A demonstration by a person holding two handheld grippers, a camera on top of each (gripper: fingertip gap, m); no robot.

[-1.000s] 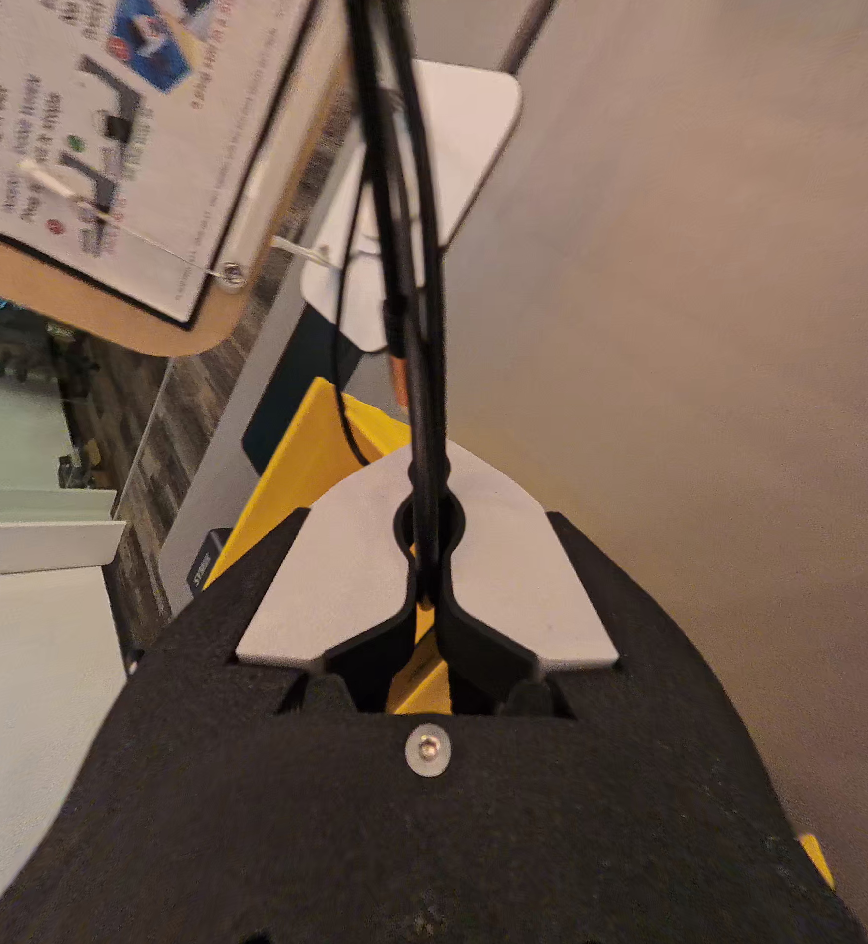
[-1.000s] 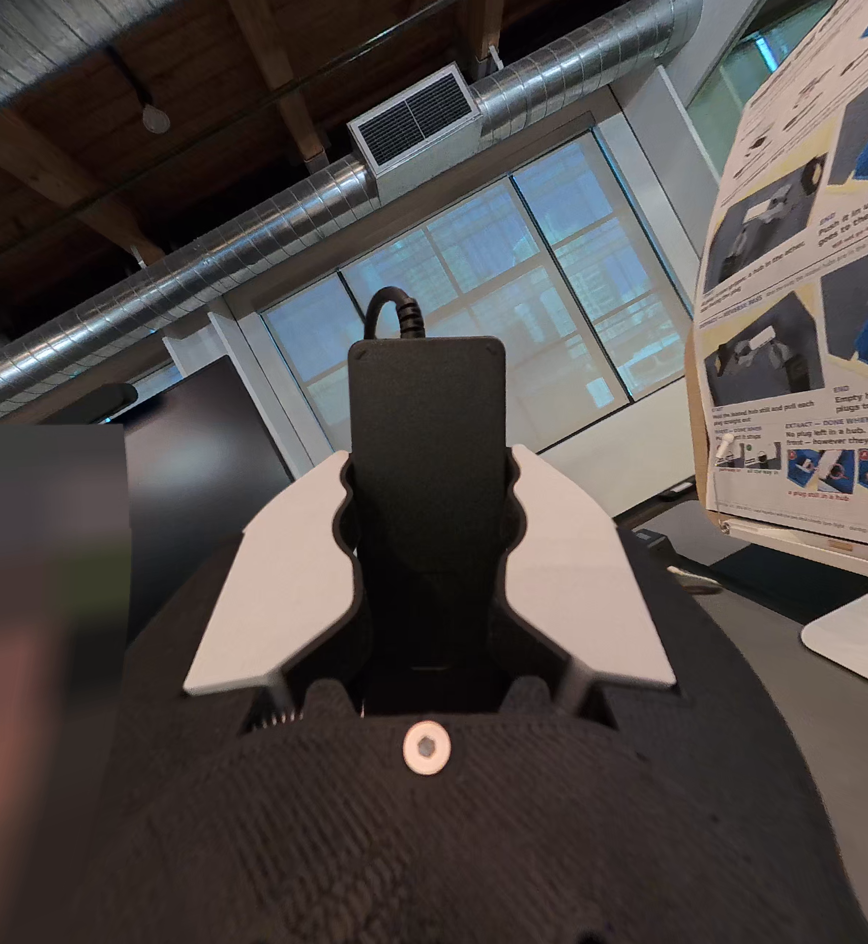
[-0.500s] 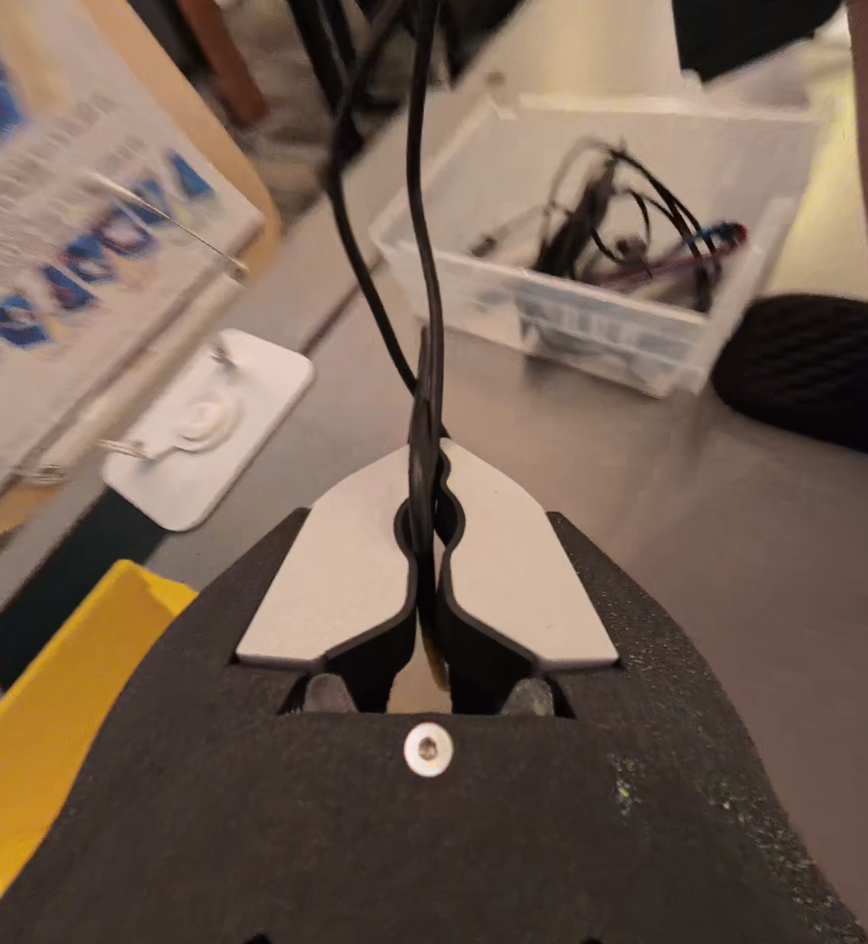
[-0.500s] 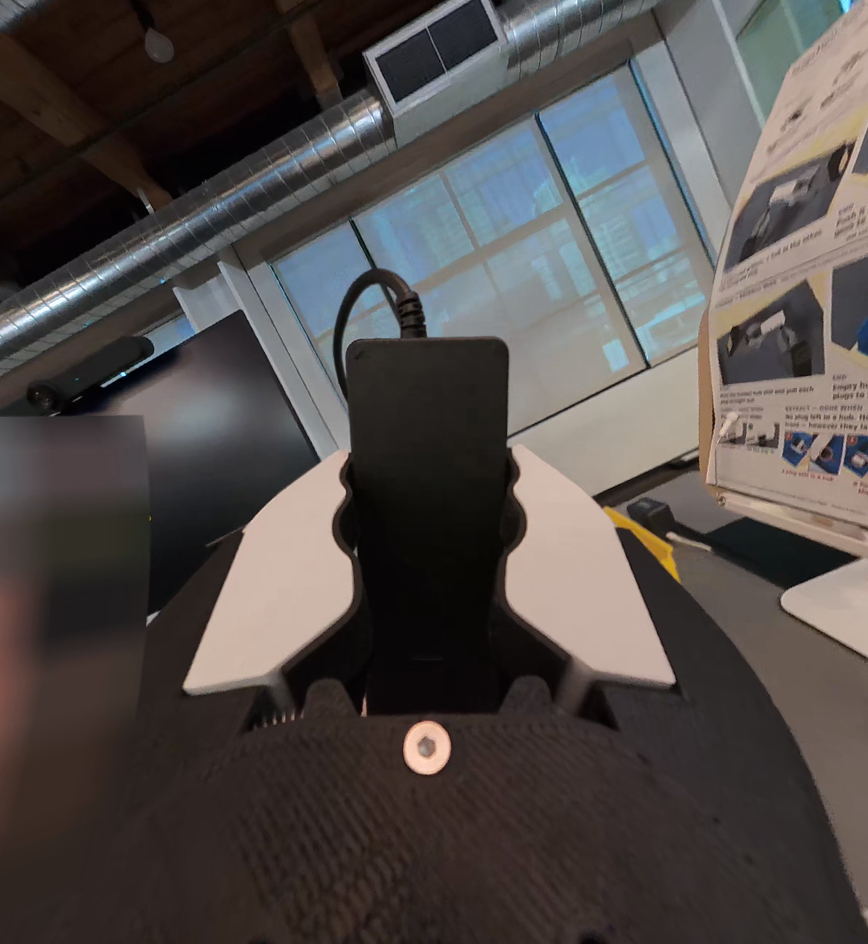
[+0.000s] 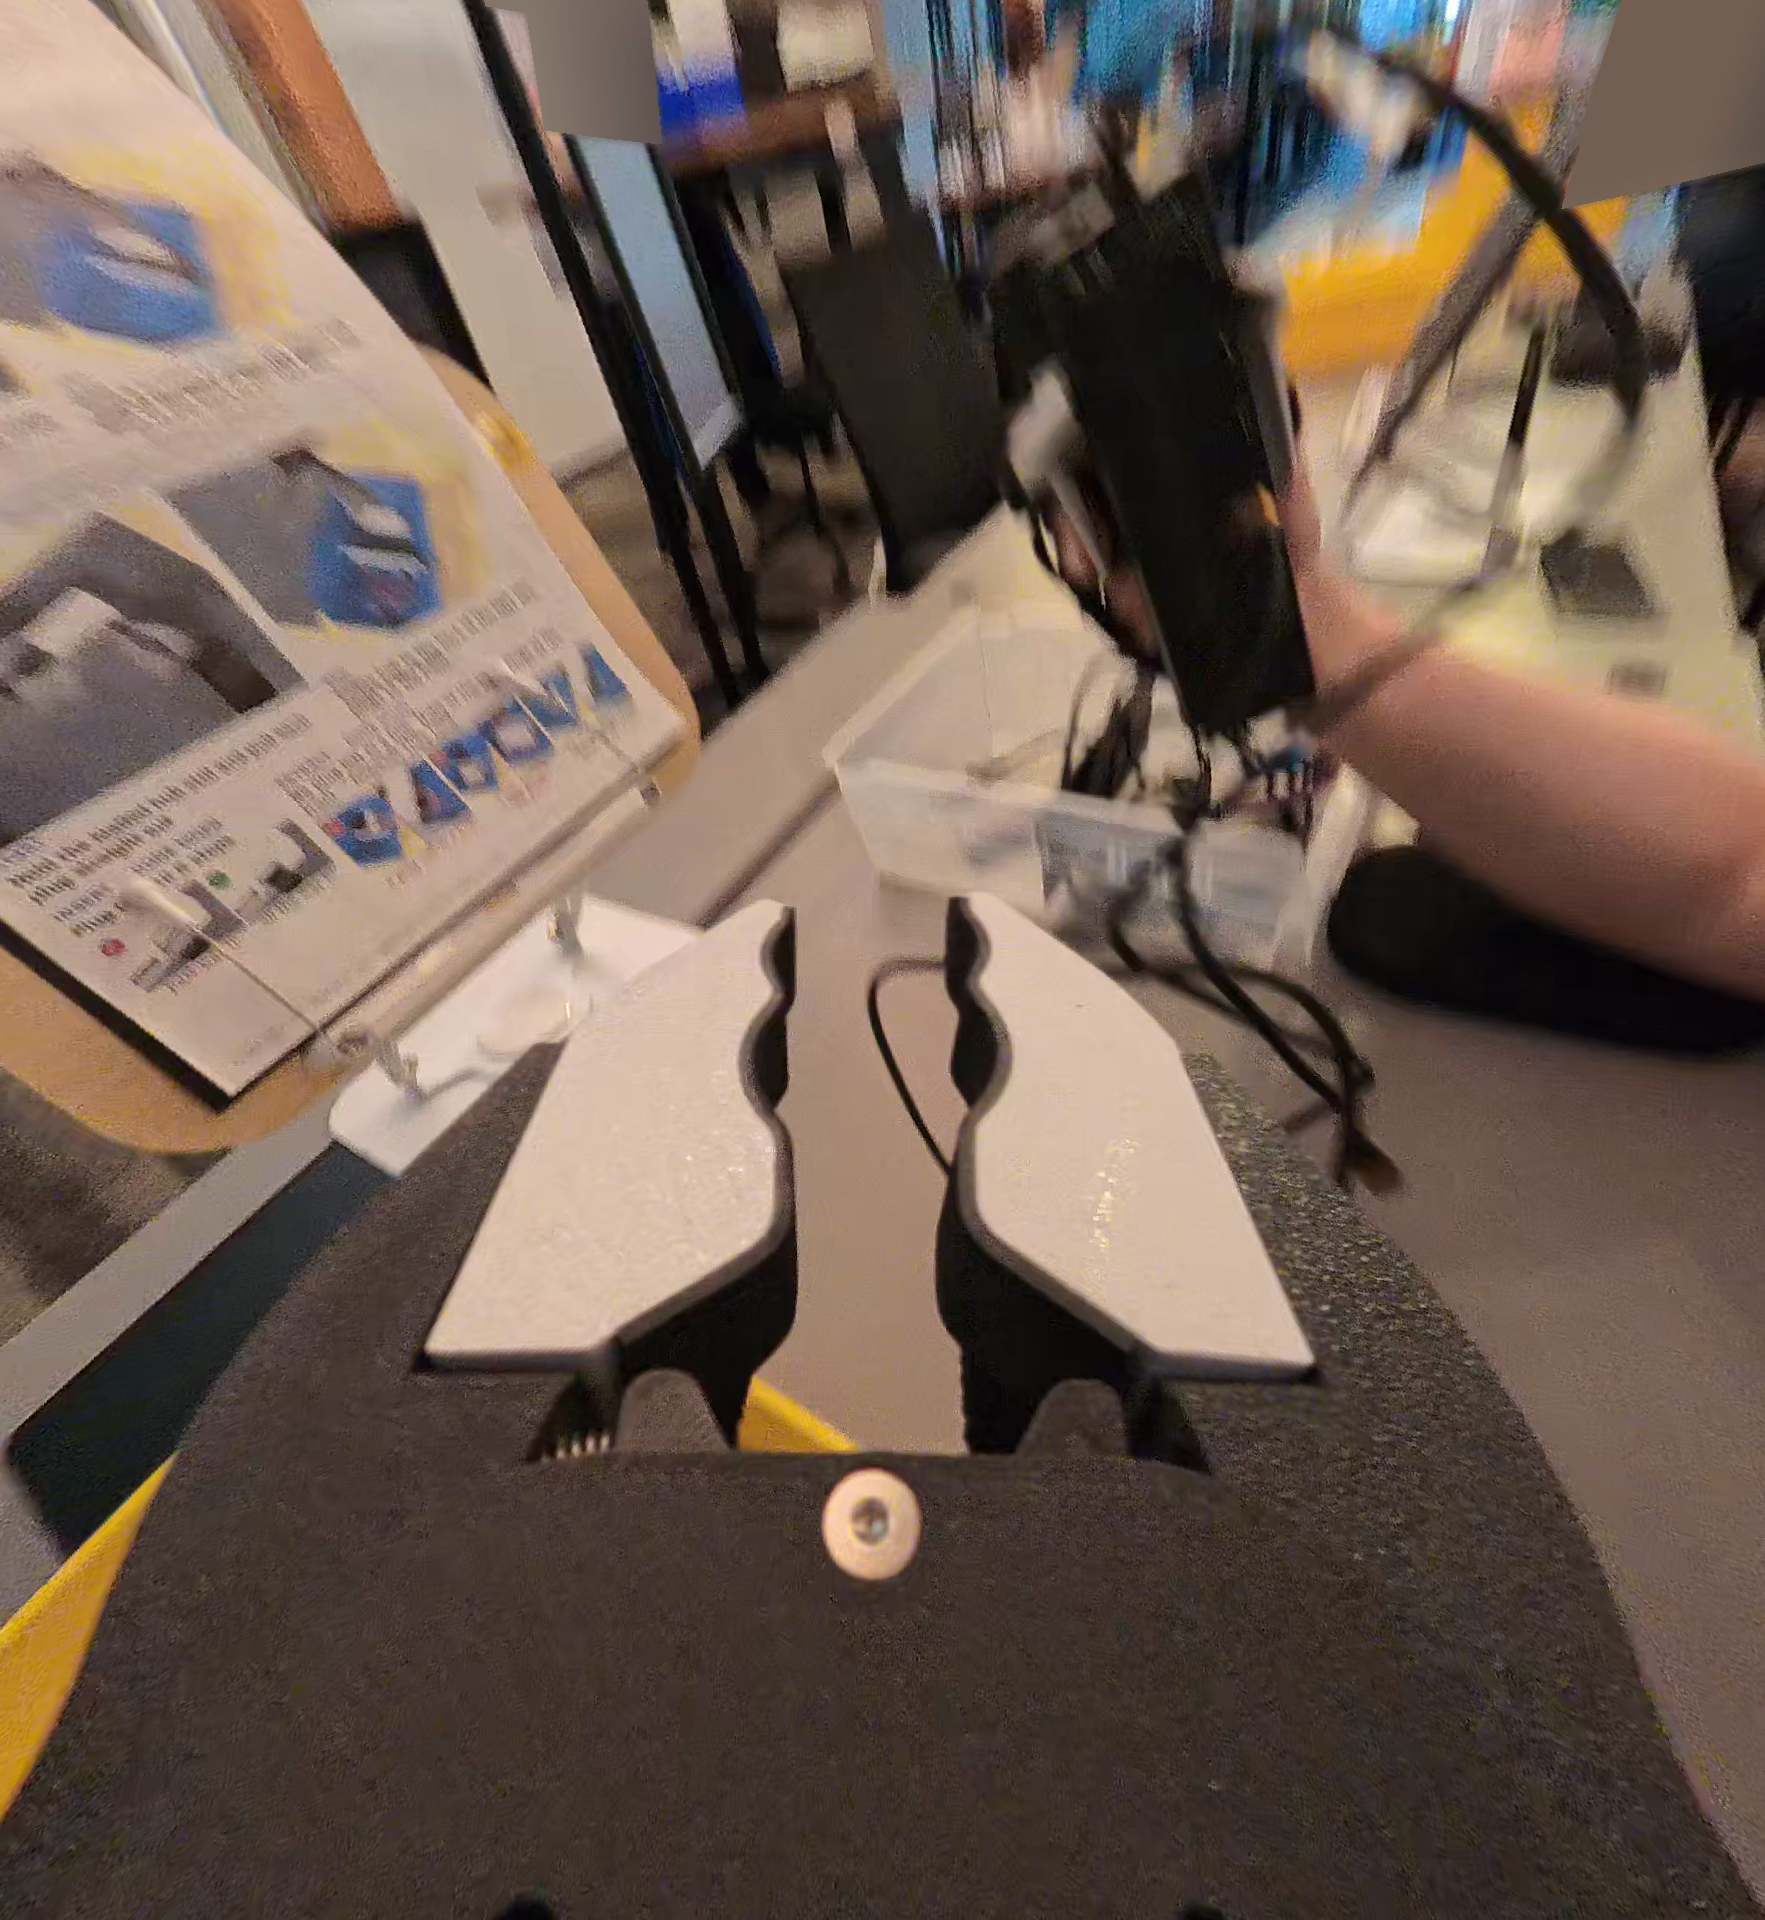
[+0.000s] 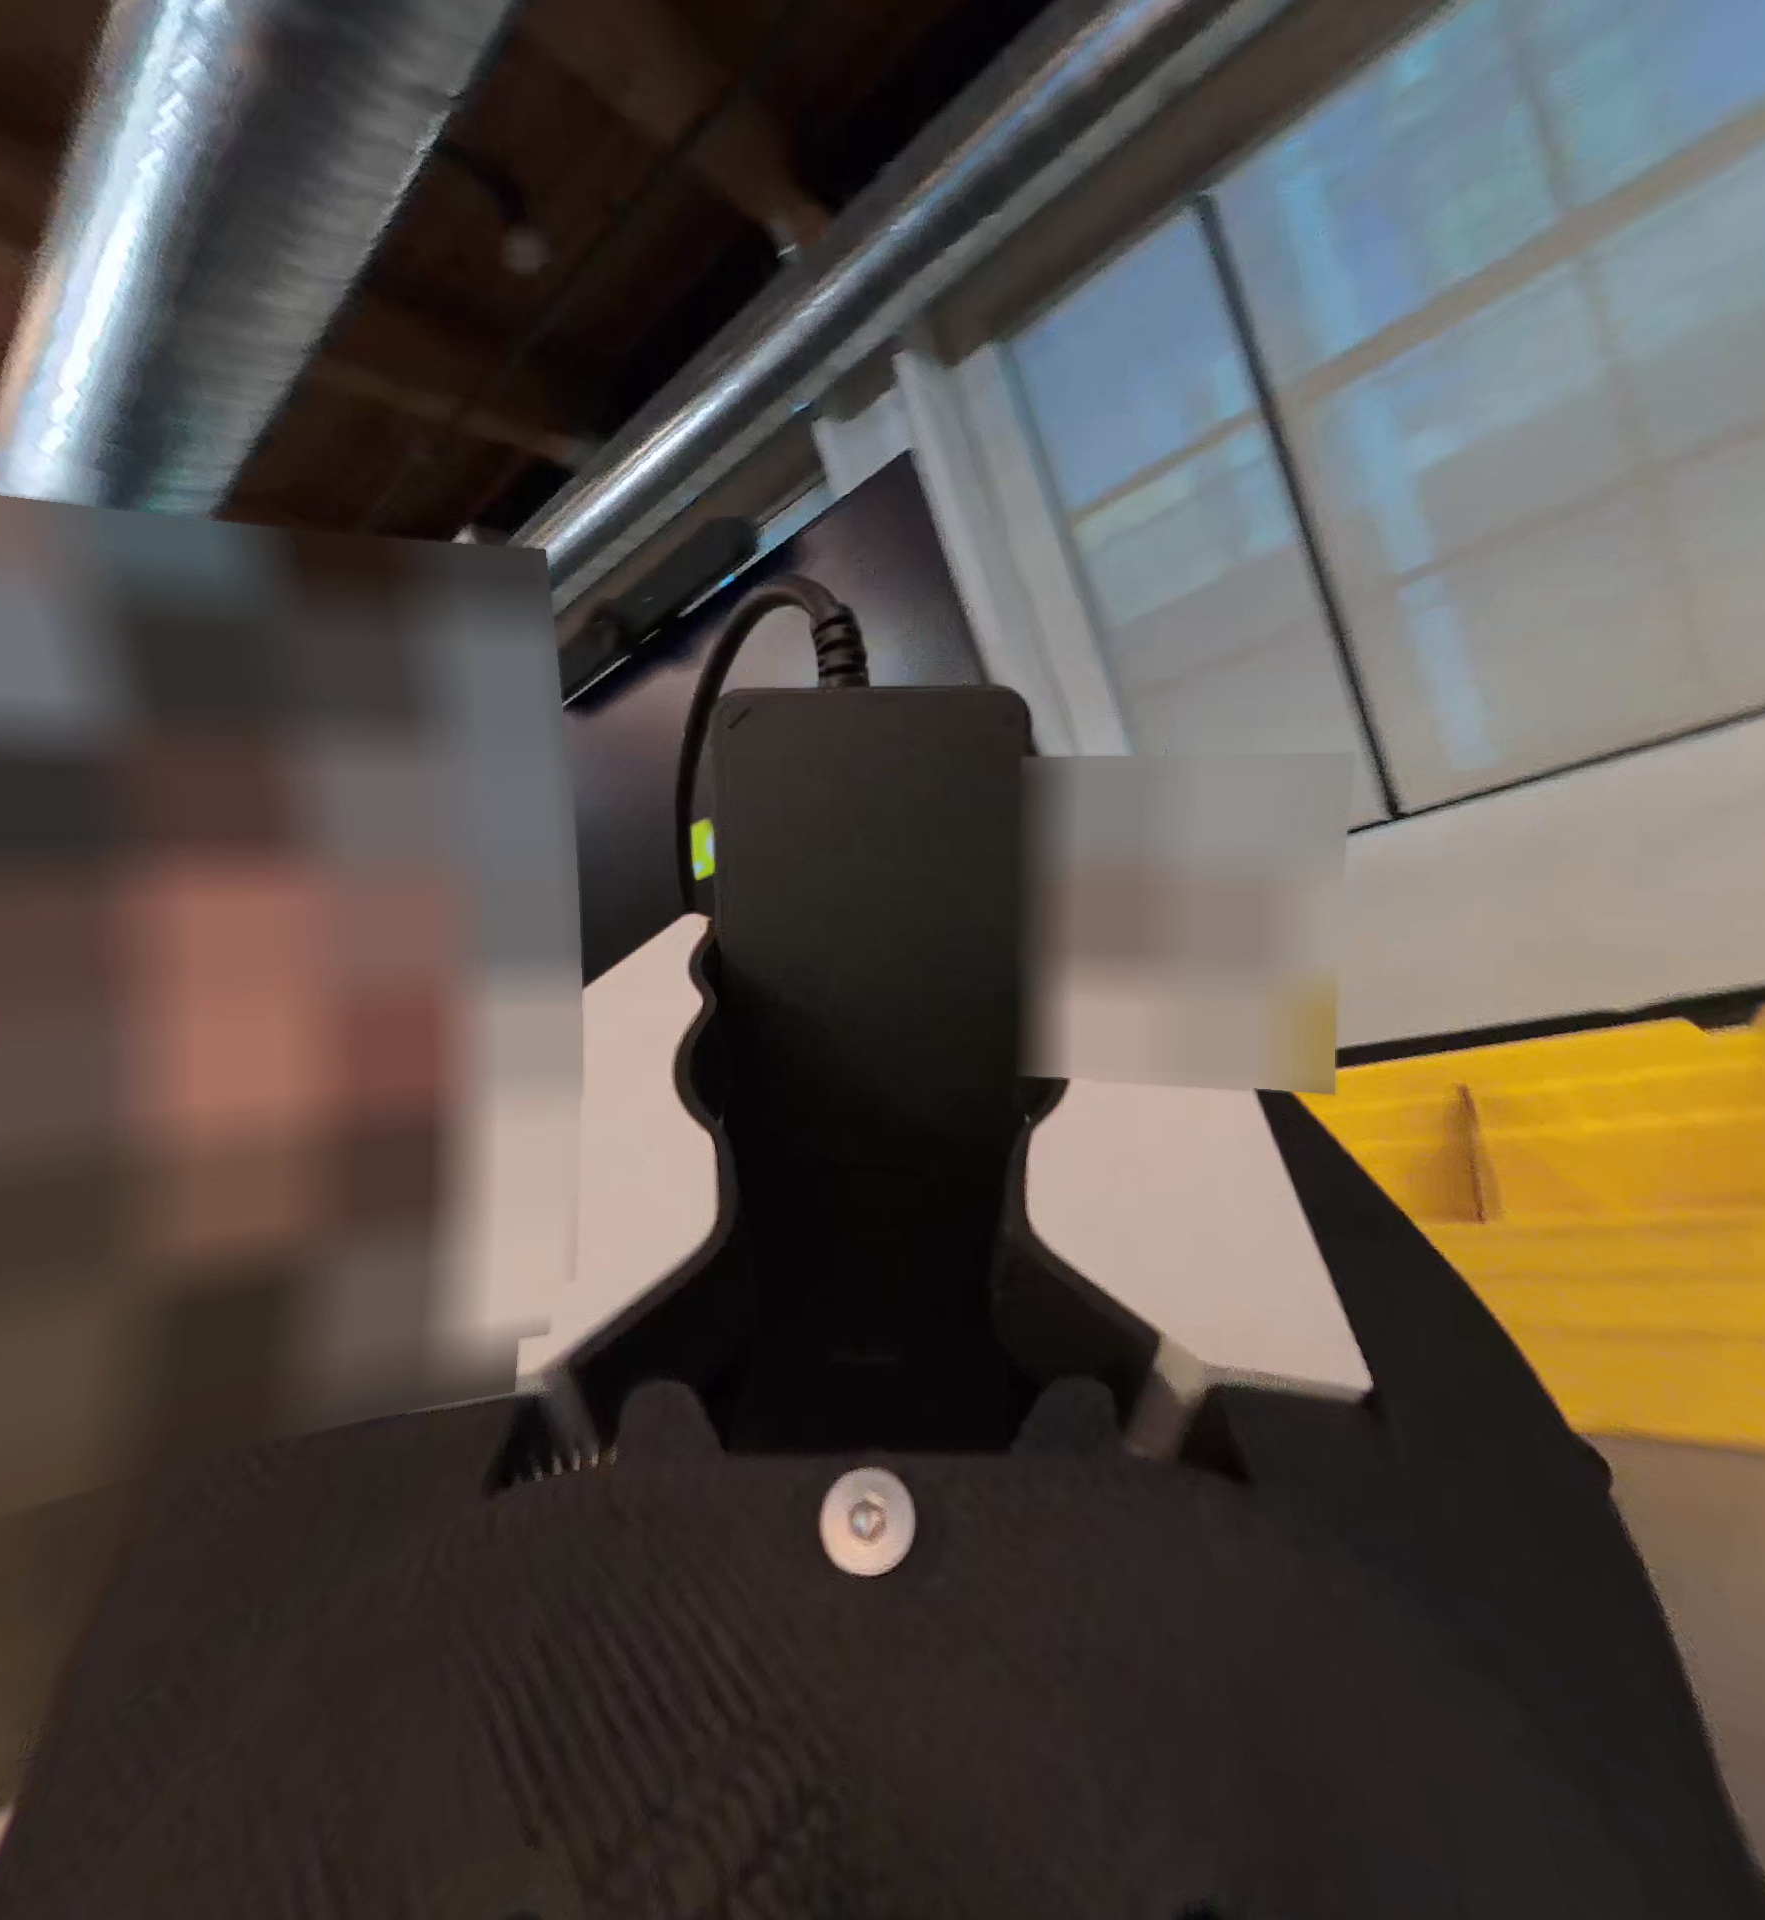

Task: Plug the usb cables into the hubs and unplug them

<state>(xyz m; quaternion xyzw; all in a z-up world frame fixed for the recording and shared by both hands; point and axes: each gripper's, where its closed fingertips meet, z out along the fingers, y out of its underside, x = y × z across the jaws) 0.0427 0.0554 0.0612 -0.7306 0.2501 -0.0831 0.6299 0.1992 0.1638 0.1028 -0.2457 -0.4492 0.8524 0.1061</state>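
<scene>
My right tongs (image 6: 862,1049) clamp the rigid, light black slab-shaped hub (image 6: 867,935) across its flat sides; my left tongs (image 5: 870,987) gape empty, the limp black cables (image 5: 1262,997) best pinched at the plug.

One hub (image 6: 867,987), one clear bin (image 5: 1013,821), two grippers (image 5: 870,997) (image 6: 862,1049).

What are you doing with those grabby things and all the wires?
A person is working two hand-held grippers. The right gripper is shut on a flat black USB hub, lifted up in the air. The left gripper is open and holds nothing. Thin black cables hang from the raised hub and trail onto the grey table, next to a clear plastic bin with more cables inside.
</scene>
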